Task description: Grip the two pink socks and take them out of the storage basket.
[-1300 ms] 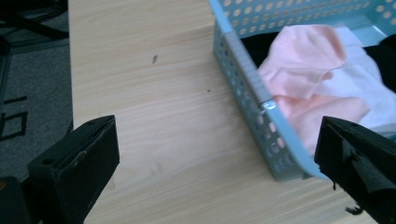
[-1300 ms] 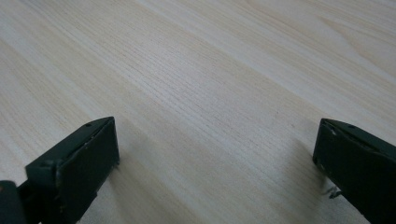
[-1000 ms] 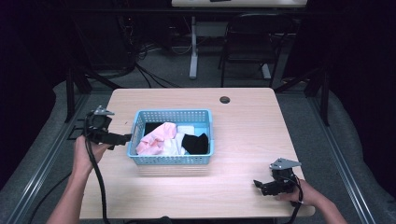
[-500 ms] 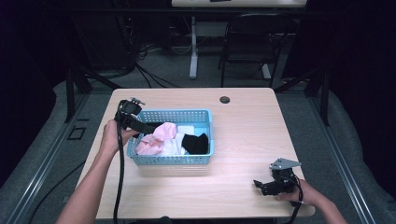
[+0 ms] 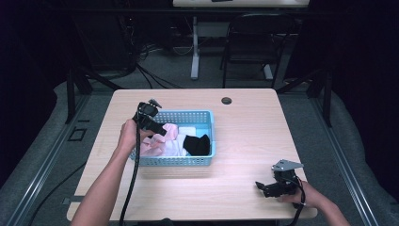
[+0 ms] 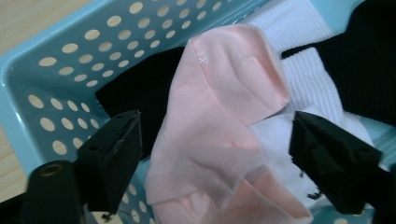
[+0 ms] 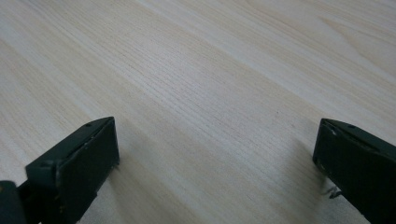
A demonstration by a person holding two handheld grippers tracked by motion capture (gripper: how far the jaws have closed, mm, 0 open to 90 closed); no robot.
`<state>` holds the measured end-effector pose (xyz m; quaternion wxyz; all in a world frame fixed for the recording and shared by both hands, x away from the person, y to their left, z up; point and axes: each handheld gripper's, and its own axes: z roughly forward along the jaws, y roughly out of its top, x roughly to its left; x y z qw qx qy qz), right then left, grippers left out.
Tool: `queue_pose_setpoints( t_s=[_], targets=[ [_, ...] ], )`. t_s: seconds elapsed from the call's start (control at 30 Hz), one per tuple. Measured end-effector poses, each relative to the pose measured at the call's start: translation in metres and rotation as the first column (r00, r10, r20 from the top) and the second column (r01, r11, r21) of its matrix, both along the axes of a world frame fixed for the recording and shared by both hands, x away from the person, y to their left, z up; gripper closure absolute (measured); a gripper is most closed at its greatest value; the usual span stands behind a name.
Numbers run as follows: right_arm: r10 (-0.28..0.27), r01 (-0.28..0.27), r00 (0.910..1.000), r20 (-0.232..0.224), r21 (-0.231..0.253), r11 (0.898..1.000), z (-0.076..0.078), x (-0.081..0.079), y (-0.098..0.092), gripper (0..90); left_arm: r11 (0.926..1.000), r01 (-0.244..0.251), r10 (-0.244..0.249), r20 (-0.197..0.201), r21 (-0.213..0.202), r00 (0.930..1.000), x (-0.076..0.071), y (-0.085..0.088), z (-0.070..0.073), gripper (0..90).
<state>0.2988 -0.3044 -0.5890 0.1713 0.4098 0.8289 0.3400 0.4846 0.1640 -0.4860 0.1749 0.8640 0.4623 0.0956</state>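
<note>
- Left gripper (image 5: pixel 160 129) over the basket's (image 5: pixel 209 117) left end; jaws have just been closing, not yet pressing, w/ the pink sock (image 6: pixel 219 121) between them.
- Pink sock lies in the basket on white socks (image 6: pixel 308 79), beside a black sock (image 5: pixel 196 144).
- Right gripper (image 5: pixel 261 187) well right of the basket, low over the table (image 5: pixel 254 117); jaws wide apart, nothing between.

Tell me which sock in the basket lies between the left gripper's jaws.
The pink sock: it lies between the left gripper's jaws, which have just been closing. The white sock and black sock lie farther off in the basket.
</note>
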Motion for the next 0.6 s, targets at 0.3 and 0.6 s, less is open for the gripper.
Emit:
queue_pose_setpoints(
  t_s=[0.3,0.6],
  targets=[
    [0.003,-0.003,1.0000,-0.001,-0.002,1.000,0.000,0.000,0.000,0.0,0.9961,-0.058,0.062,-0.054,0.067,0.9966,0.013,-0.009,-0.021,31.9],
    [0.002,-0.002,1.0000,0.000,-0.002,1.000,0.000,0.000,0.000,0.0,0.9887,-0.116,0.125,-0.090,0.095,0.9882,0.021,-0.009,-0.030,42.6]
  ],
)
